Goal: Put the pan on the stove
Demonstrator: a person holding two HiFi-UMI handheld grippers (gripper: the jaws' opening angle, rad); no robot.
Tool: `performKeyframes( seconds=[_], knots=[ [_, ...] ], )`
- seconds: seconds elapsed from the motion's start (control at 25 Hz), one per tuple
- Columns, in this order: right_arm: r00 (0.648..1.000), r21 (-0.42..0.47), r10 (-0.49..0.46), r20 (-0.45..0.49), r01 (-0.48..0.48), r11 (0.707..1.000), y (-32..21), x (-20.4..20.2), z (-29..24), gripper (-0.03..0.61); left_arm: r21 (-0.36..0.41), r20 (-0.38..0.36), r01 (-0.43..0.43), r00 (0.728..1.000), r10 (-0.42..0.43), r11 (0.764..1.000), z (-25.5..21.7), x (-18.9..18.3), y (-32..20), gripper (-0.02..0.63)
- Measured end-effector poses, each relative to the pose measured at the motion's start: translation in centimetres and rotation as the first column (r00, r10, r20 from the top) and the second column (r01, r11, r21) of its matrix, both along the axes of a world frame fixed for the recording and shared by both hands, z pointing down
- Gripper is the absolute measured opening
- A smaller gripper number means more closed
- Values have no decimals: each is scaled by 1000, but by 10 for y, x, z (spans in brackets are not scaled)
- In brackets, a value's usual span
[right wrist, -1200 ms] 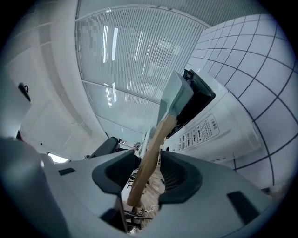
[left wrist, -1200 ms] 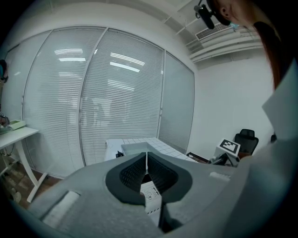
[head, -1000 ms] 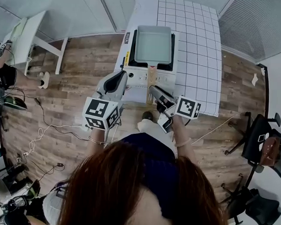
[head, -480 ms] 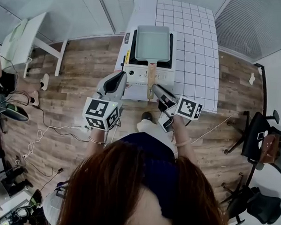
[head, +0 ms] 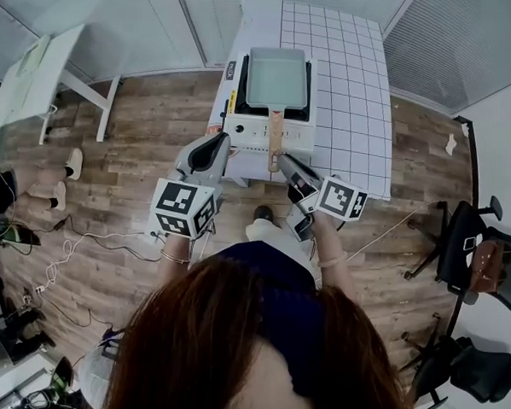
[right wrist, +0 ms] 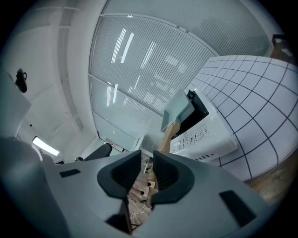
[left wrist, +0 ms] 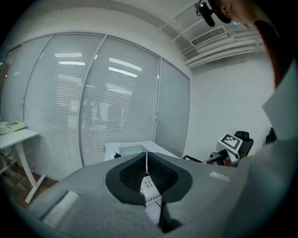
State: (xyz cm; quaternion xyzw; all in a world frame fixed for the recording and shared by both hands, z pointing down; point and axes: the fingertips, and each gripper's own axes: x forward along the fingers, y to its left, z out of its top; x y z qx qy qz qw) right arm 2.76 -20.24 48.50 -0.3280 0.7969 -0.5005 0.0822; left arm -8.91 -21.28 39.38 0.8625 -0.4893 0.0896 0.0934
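A pale rectangular pan rests on the white tabletop stove, and its wooden handle points toward me. Both grippers hang in front of the table's near edge, clear of the pan. My left gripper is shut and empty; its own view shows the pads meeting in a thin line. My right gripper is just right of the handle's end. Its jaws are closing with a narrow gap and nothing between them. Beyond them are the pan and stove.
The stove stands on a table under a white cloth with a black grid. A white side table is at the far left. Cables lie on the wood floor, and office chairs stand at the right.
Both grippers stay in nearly the same place and the pan has not moved. The view has tilted slightly. A person's legs at the left edge have shifted.
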Motion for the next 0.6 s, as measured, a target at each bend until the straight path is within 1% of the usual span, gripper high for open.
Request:
performKeyframes(
  seconds=[0.16, 0.32, 0.6],
  knots=[
    [999, 22, 16, -27, -15, 1000, 9, 0, -4, 62, 6, -7, -6, 1000, 6, 1000, -1, -3, 12, 20],
    [997, 42, 33, -75, -30, 999, 20, -2, -7, 34, 9, -13, -10, 1000, 10, 1000, -1, -6, 25, 20],
    [989, 73, 61, -136, -51, 996, 43, -5, -9, 13, 19, -26, -12, 1000, 12, 1000, -5, -14, 50, 20]
  ],
)
